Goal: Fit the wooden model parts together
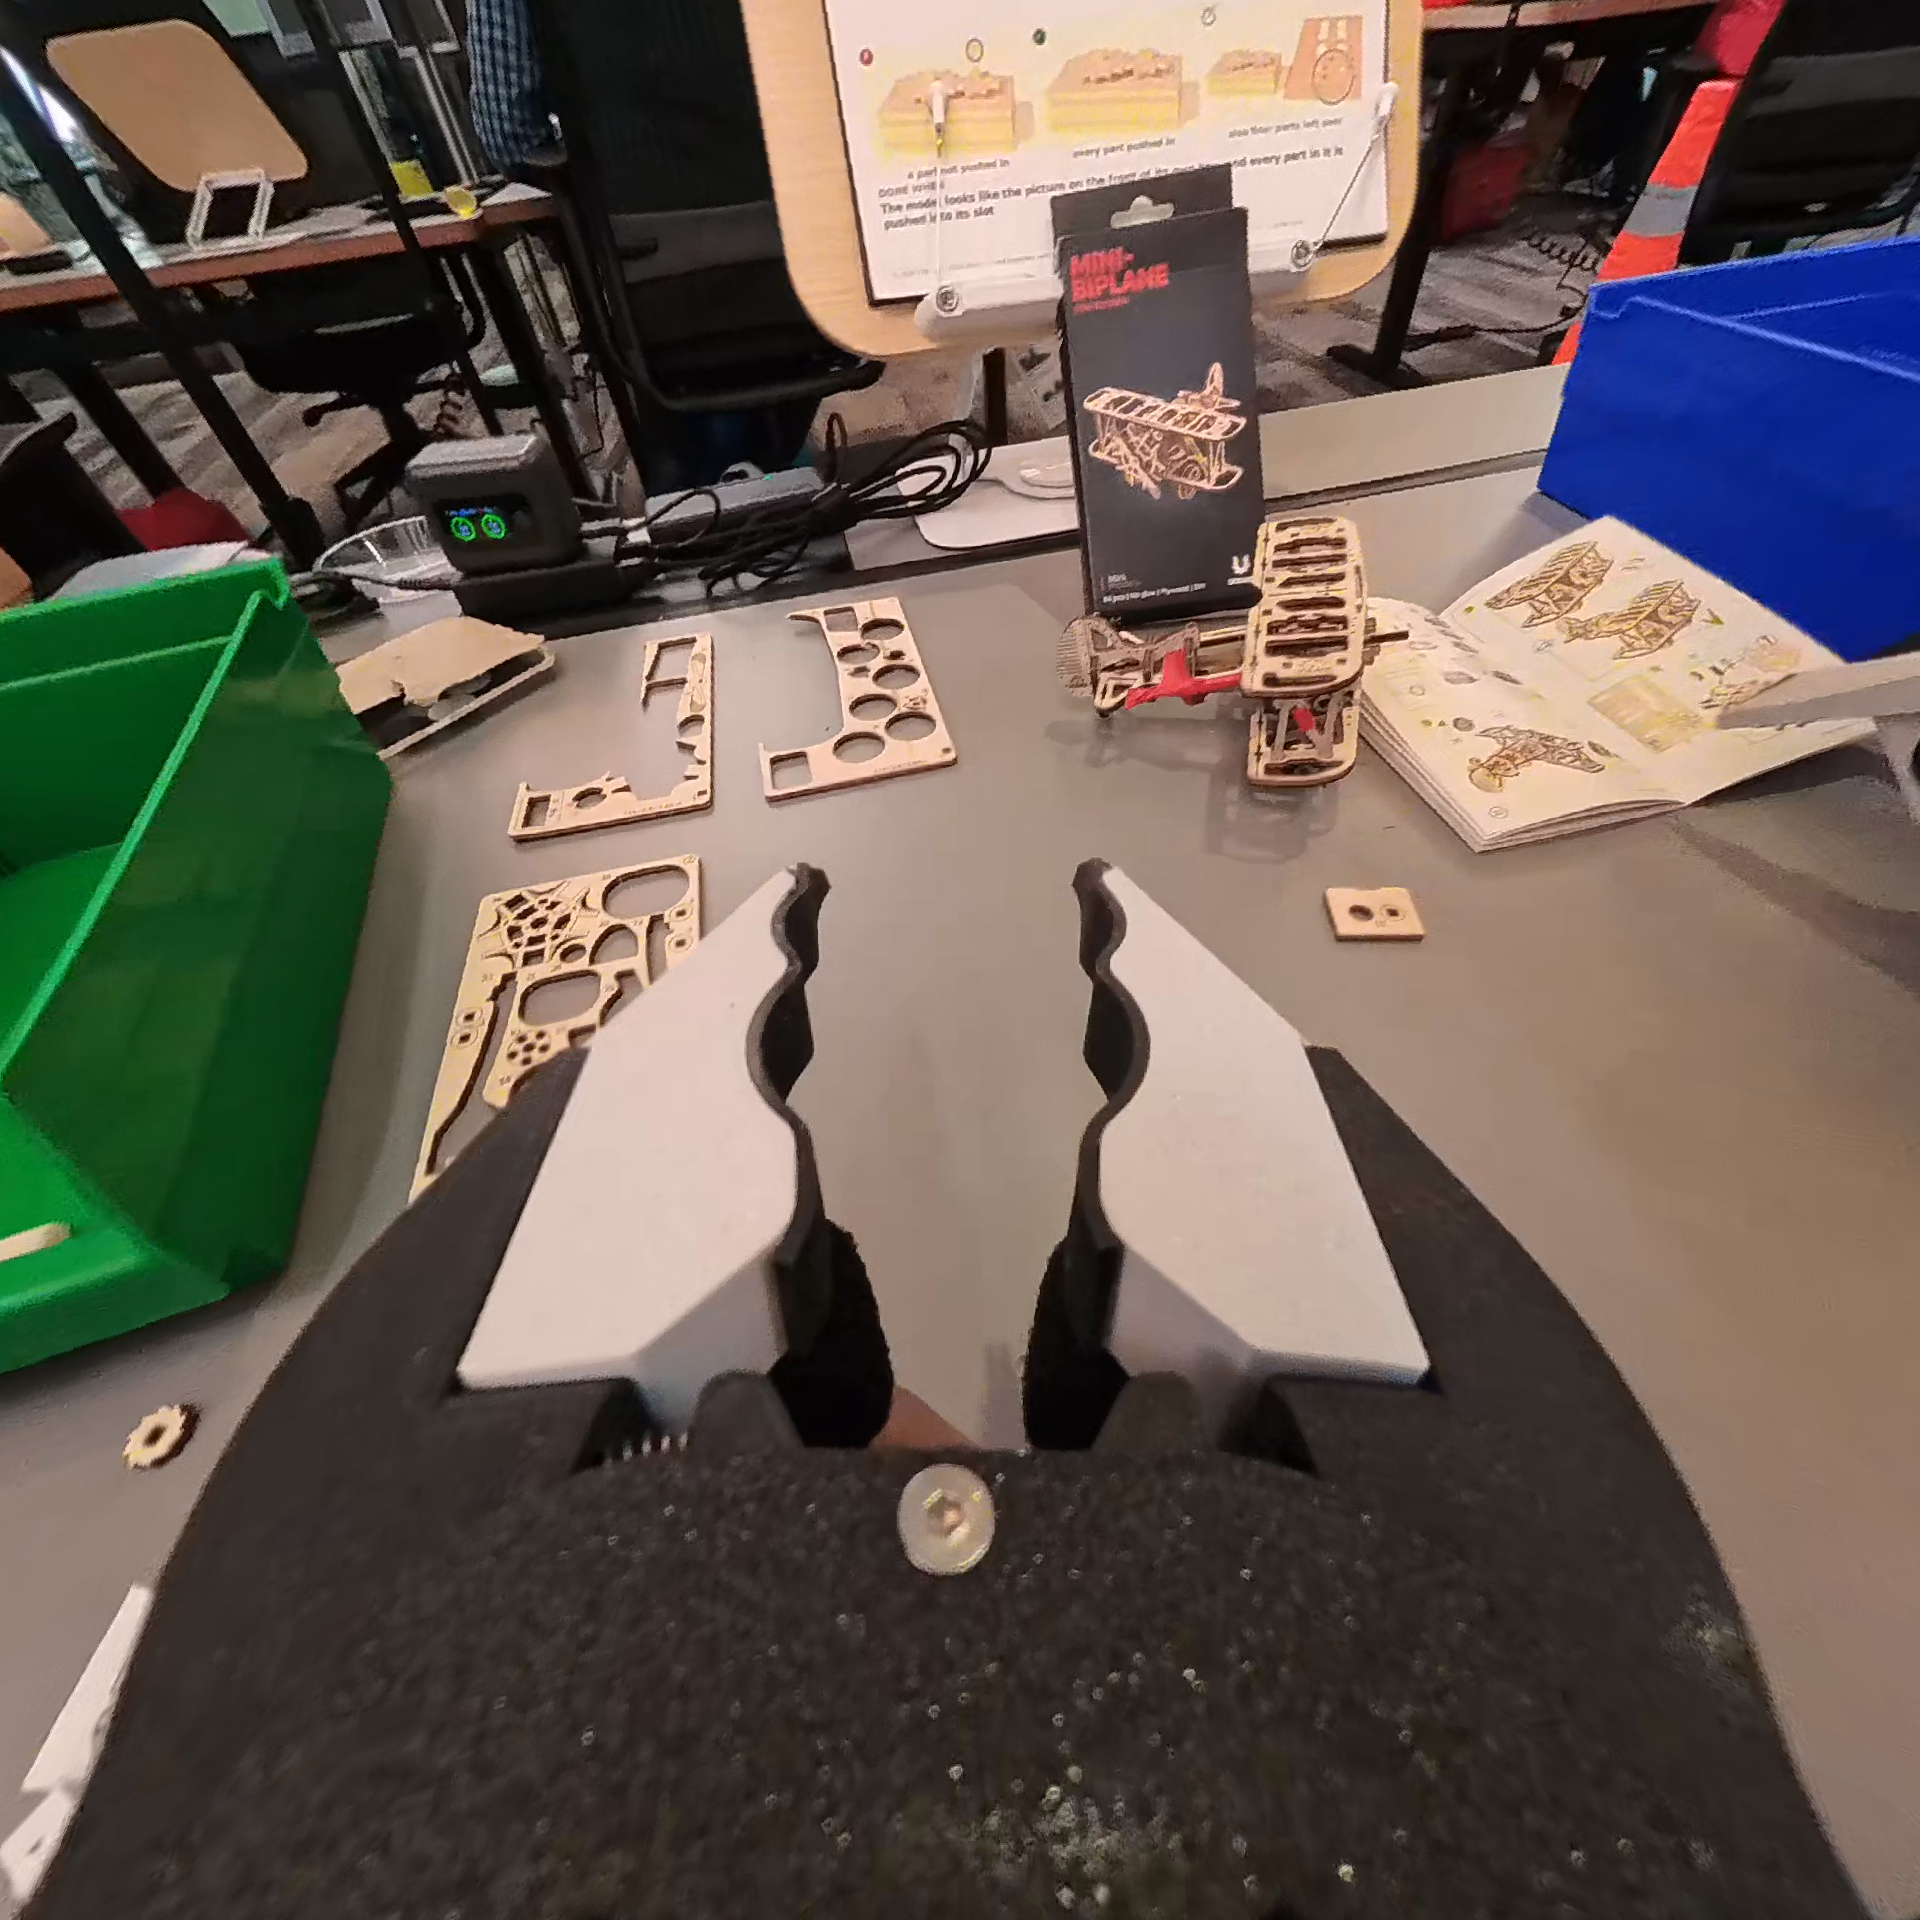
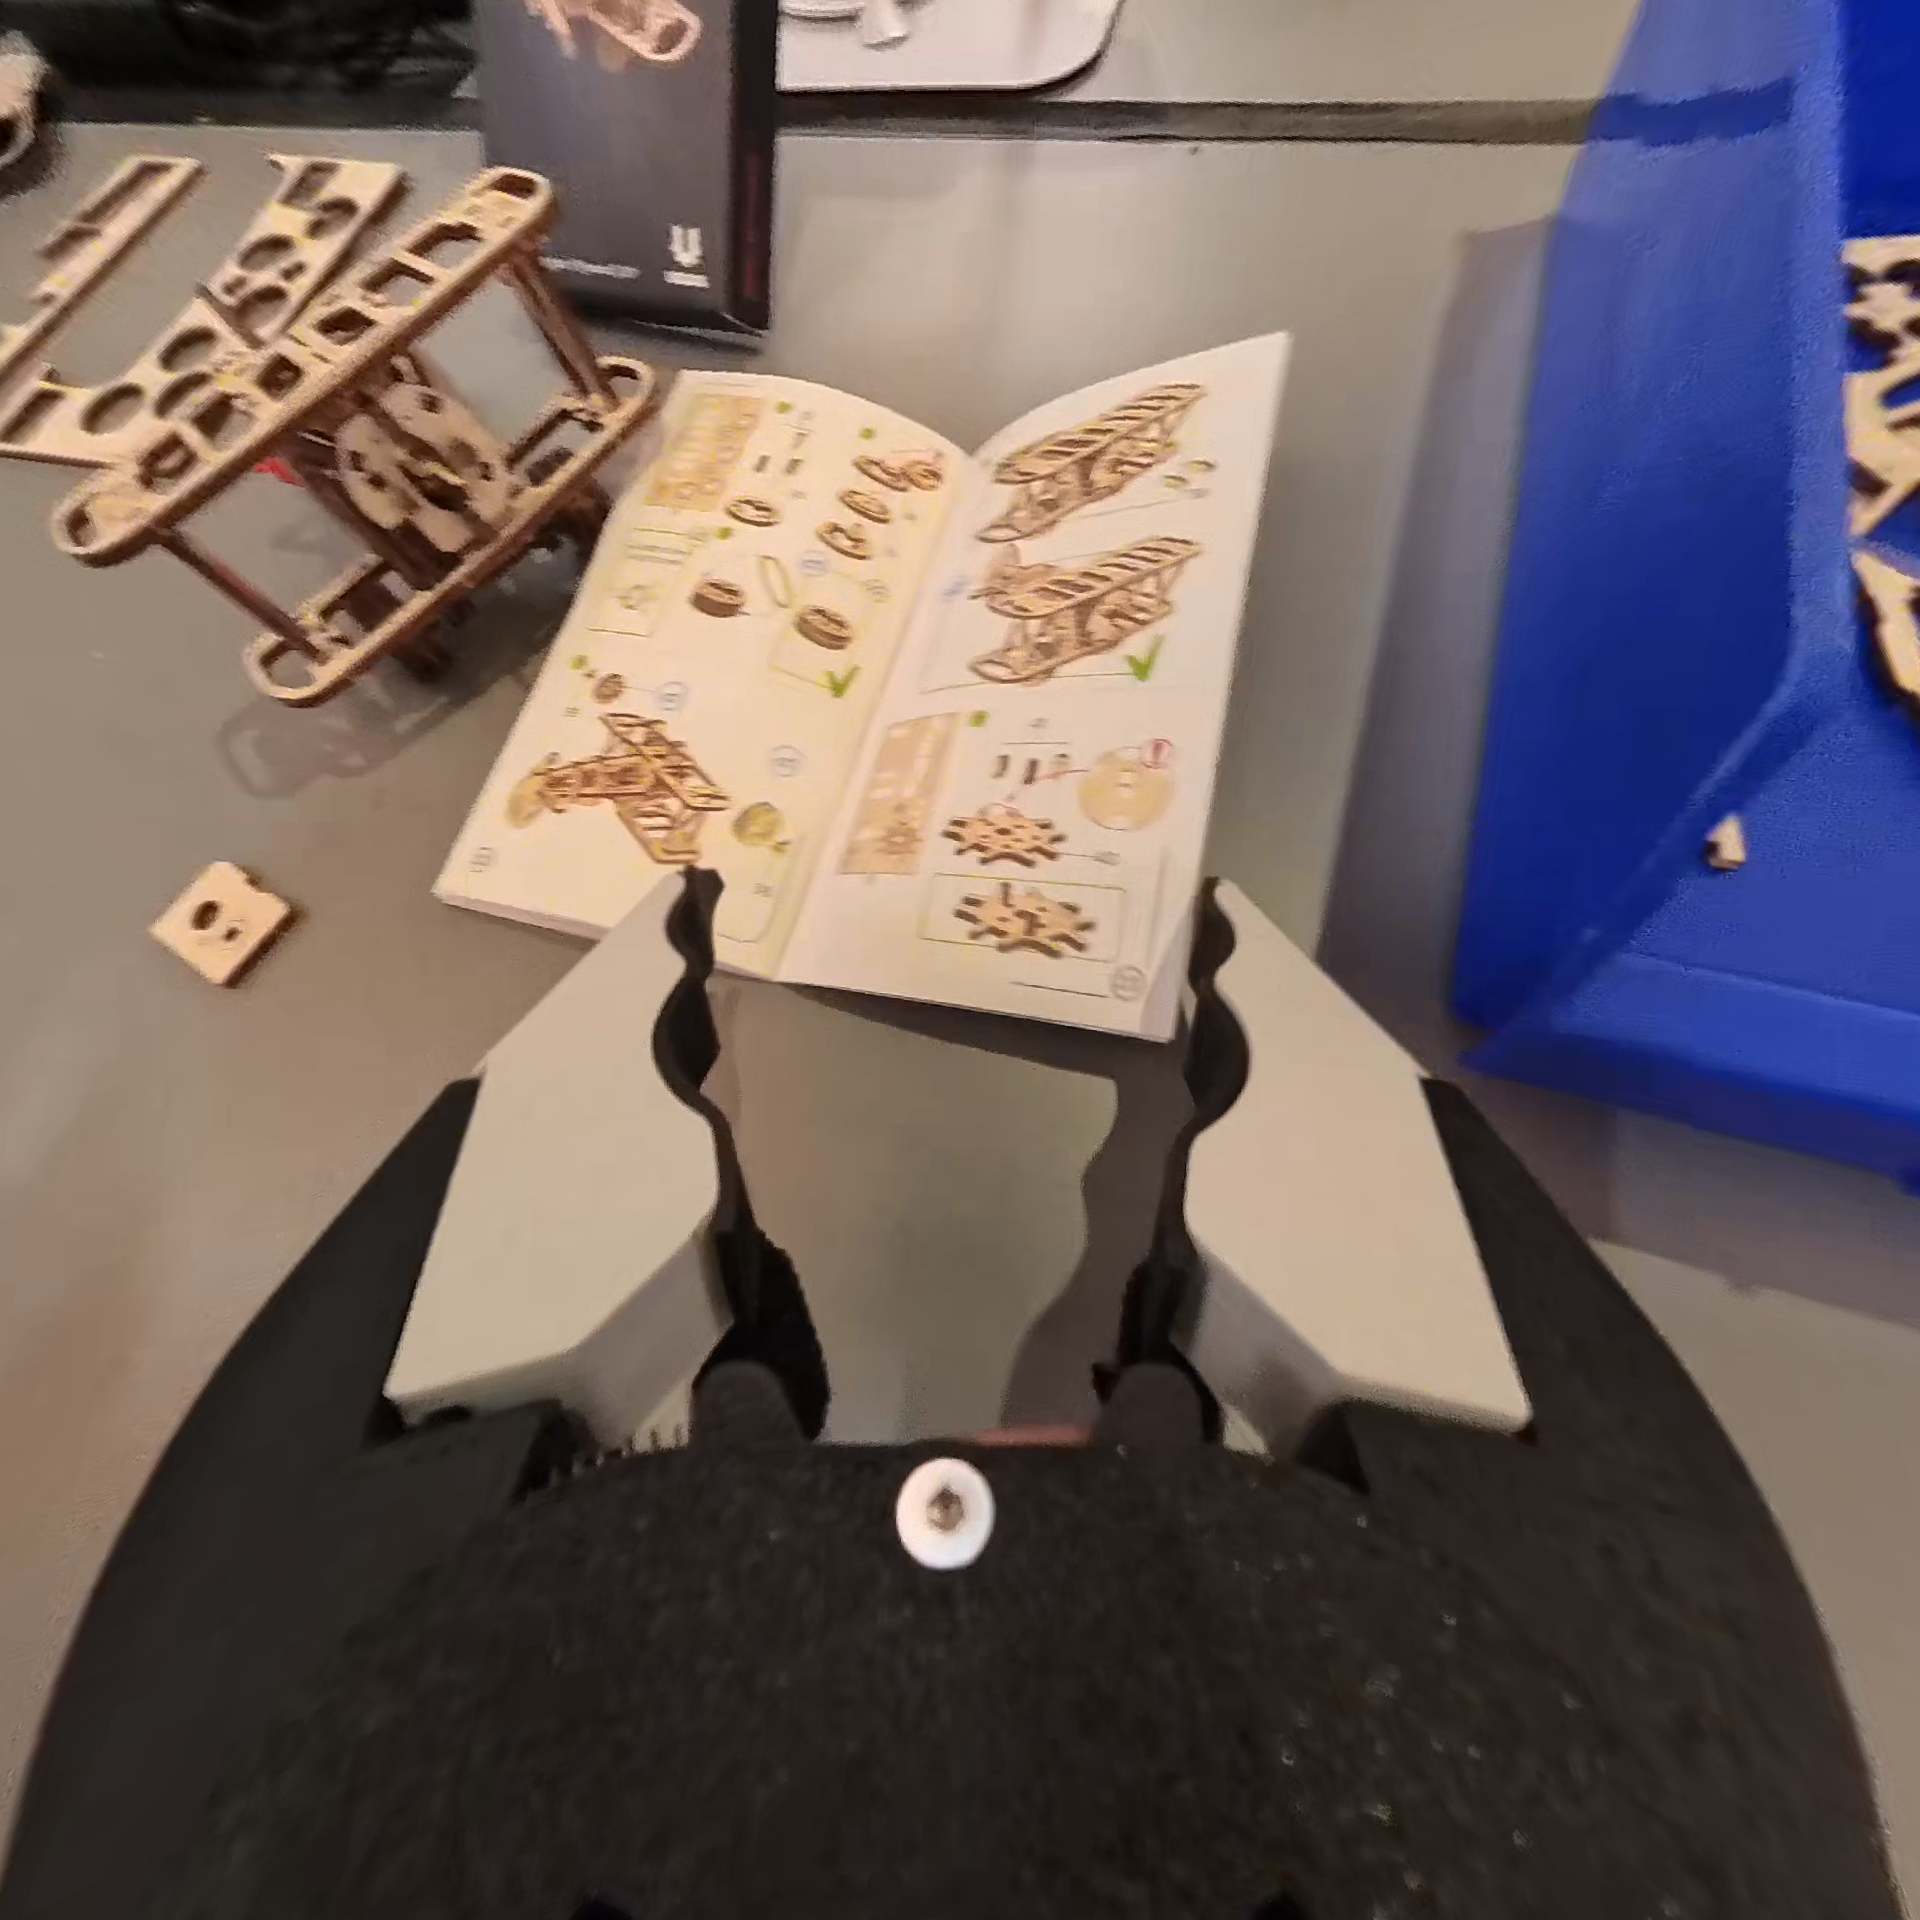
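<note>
Both hand-held grippers released, three punched sheets, one biplane, one booklet

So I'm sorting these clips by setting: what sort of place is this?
Probably an office or lab workstation set up for data collection: desks and office chairs behind, sorting bins in green and blue, and an instruction board on a stand.

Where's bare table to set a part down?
Bare table lies ahead of the left hand-held gripper, between the fret sheet and small square piece. Crowded farther back: sheets, biplane, booklet.
</note>
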### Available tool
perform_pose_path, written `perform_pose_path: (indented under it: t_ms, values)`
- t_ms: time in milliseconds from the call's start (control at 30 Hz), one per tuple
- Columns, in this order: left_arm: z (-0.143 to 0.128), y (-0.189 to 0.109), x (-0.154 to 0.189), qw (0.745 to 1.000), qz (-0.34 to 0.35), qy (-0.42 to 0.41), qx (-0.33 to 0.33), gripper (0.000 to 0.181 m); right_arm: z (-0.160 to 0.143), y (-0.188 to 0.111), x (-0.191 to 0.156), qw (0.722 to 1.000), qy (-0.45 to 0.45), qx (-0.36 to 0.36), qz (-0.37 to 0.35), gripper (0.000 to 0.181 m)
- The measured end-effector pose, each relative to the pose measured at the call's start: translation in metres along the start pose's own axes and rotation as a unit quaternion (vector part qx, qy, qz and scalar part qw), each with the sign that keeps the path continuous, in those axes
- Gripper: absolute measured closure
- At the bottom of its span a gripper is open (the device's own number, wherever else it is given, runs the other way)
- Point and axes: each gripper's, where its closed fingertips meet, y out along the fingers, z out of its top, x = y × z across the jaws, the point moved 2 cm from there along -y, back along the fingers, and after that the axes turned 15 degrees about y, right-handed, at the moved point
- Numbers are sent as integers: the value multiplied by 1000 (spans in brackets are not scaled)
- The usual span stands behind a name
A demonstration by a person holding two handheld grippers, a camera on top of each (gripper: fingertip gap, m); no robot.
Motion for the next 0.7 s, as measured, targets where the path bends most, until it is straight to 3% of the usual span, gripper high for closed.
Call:
perform_pose_path:
  t_ms: [133,433,633,700]
  values:
    - [10,6,7,1000,2,17,7,133,-13,7,3,999,-2,-32,0,99]
    - [10,14,11,999,5,37,0,134,-11,4,10,1000,-8,-6,-17,110]
    - [6,13,6,999,15,50,-7,134,0,-13,13,993,-76,49,-72,109]
    - [5,12,3,999,18,50,-8,135,9,-21,4,992,-82,67,-62,109]
